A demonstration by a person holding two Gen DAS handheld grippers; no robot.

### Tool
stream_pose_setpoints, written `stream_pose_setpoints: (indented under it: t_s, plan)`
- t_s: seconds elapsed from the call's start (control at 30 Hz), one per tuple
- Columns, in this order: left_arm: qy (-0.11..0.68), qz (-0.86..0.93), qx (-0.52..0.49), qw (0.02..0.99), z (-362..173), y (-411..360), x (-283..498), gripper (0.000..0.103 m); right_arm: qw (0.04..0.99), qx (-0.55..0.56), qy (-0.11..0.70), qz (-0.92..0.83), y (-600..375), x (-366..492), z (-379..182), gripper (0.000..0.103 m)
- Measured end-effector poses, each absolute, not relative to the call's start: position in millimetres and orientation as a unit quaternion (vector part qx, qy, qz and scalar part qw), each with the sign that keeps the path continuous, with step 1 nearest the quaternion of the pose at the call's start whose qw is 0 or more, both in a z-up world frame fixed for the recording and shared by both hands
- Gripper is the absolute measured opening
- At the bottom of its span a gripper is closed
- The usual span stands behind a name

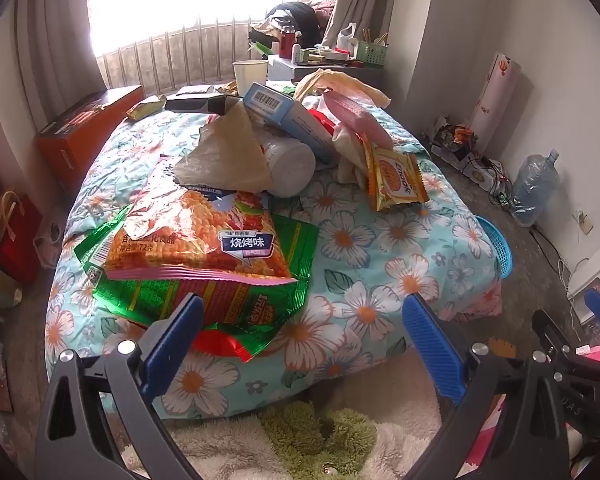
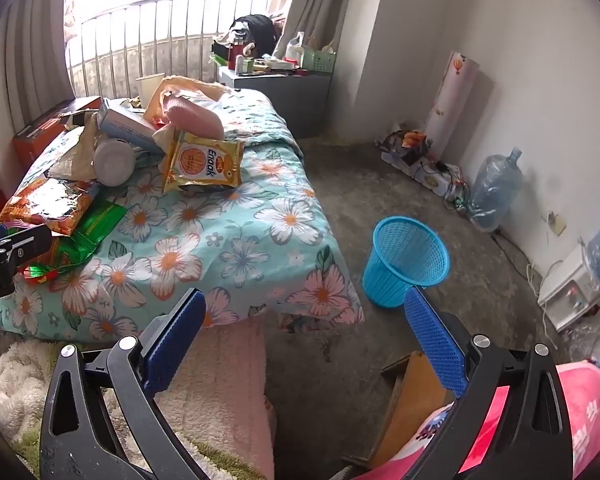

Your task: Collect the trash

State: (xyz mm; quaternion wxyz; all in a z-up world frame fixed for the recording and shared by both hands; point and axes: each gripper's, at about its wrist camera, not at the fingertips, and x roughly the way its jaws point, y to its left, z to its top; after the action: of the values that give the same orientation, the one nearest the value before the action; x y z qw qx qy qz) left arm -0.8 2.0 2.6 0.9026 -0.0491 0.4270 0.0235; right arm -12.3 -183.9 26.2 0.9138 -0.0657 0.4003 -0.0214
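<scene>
Trash lies piled on a floral bedspread [image 1: 400,240]: an orange snack bag [image 1: 204,236] on a green wrapper [image 1: 236,300], a white tub [image 1: 288,166], a blue box [image 1: 288,114], a yellow Enaak packet [image 1: 396,180] and a paper cup [image 1: 250,76]. My left gripper [image 1: 300,344] is open just before the green wrapper, its left pad [image 1: 172,344] over it. My right gripper [image 2: 304,348] is open and empty over the bed's corner. A blue mesh bin [image 2: 404,260] stands on the floor right of the bed. The Enaak packet [image 2: 204,164] also shows in the right wrist view.
An orange box [image 1: 84,132] lies left of the bed. A grey nightstand [image 2: 284,88] with clutter stands by the window. A water jug [image 2: 492,188], power strips and a white appliance [image 2: 568,288] line the right wall. A fluffy blanket [image 1: 300,440] lies below the grippers.
</scene>
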Motion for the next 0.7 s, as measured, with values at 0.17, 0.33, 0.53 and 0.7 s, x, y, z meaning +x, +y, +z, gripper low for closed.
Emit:
stream_pose_setpoints:
  t_s: [0.17, 0.33, 0.53, 0.7]
  plan:
    - [0.427, 0.024, -0.049, 0.903, 2.5, 2.0, -0.8, 0.097, 0.914, -0.064, 0.399, -0.020, -186.0, -11.6, 24.2, 0.095]
    - [0.427, 0.024, -0.049, 0.903, -1.3, 1.3, -0.8, 0.097, 0.915, -0.064, 0.399, -0.019, -185.6, -11.1, 22.9, 0.095]
    - [0.427, 0.024, -0.048, 0.903, -1.3, 1.4, -0.9, 0.097, 0.915, -0.063, 0.398, -0.020, -185.4, -10.7, 23.8, 0.095]
    - [0.427, 0.024, -0.049, 0.903, -1.4, 1.6, -1.0, 0.097, 0.915, -0.062, 0.398, -0.019, -185.5, -11.8, 25.1, 0.095]
